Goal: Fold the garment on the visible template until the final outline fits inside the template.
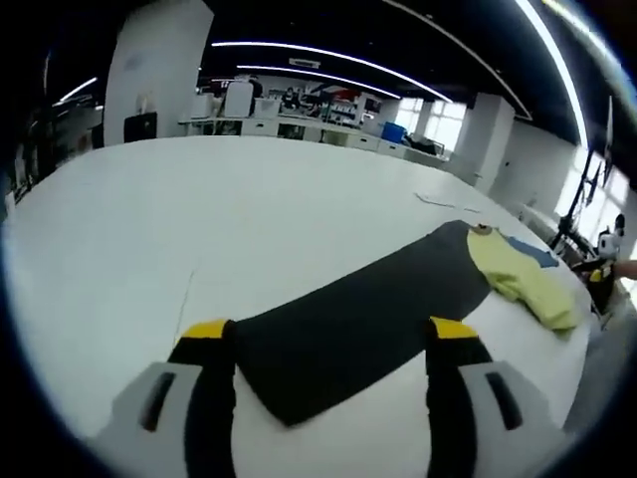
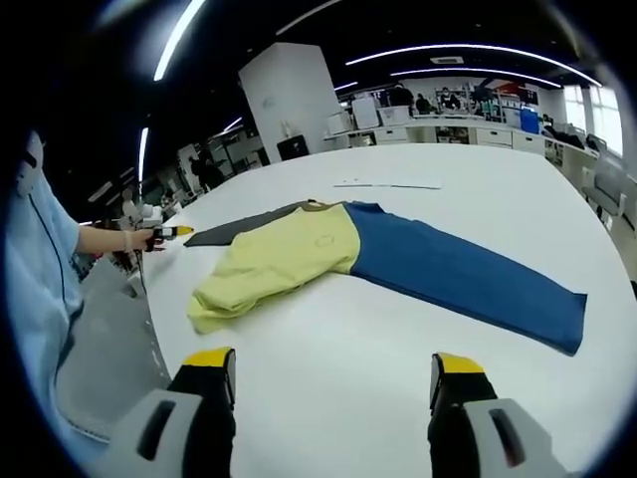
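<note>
The folding looks barely begun, if begun at all. In the right gripper view the garment (image 2: 328, 254) lies on the white table (image 2: 328, 388), its yellow part rumpled and bunched toward the table edge, its blue part stretched out flat and long toward the right. A dark grey sheet (image 2: 244, 226) (most likely the template) pokes out from behind the yellow part, so the garment rests on it only at one end, and the blue part runs well off it.

In the left gripper view the same dark sheet (image 1: 368, 319) lies as a long strip across the table (image 1: 249, 219), almost all of it bare, with the yellow bundle (image 1: 518, 274) at its far end.

The left gripper (image 1: 328, 344) hangs over the near end of the sheet with its jaws spread wide and nothing between them. The right gripper (image 2: 333, 373) is likewise spread and empty, over bare table, near the garment but apart from it.

Judging by this, everything remains: the garment has to be brought onto the sheet, smoothed, and folded until its outline fits inside.
</note>
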The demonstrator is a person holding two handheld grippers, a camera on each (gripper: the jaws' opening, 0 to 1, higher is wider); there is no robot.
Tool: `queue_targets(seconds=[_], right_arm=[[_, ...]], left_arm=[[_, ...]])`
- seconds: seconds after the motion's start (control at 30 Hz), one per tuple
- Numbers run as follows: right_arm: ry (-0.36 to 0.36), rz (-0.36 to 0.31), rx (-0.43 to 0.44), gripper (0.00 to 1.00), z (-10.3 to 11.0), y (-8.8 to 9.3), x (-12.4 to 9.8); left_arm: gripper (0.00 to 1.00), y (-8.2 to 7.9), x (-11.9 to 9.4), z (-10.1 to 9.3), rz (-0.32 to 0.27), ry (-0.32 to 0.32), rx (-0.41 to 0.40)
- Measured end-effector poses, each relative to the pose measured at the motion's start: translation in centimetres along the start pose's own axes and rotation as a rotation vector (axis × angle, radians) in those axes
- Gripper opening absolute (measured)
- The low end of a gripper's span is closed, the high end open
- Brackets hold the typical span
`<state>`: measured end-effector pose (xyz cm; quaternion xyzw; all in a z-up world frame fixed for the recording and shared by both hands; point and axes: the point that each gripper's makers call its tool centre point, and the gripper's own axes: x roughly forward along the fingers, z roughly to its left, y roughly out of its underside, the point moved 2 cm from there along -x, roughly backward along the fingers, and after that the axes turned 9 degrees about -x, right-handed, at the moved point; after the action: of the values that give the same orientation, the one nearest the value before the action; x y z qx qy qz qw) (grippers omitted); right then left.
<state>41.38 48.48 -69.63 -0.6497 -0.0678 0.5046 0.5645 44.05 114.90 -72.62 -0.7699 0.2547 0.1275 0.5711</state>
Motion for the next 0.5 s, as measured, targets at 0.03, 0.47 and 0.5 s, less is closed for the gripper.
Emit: queue_targets(seconds=[0.03, 0.47, 0.5], right_arm=[[0.000, -0.002, -0.001, 0.80, 0.0, -0.1, 0.0], [-0.015, -0.003, -0.023, 0.80, 0.6, -0.7, 0.2], [-0.016, -0.004, -0.027, 0.80, 0.6, -0.7, 0.3]], left_arm=[[0.78, 0.0, -0.1, -0.2, -0.001, 0.005, 0.007], [0.84, -0.7, -1.2, -3.5, 0.009, 0.125, 0.107], [0.85, -0.6, -1.3, -4.0, 0.023, 0.137, 0.129]])
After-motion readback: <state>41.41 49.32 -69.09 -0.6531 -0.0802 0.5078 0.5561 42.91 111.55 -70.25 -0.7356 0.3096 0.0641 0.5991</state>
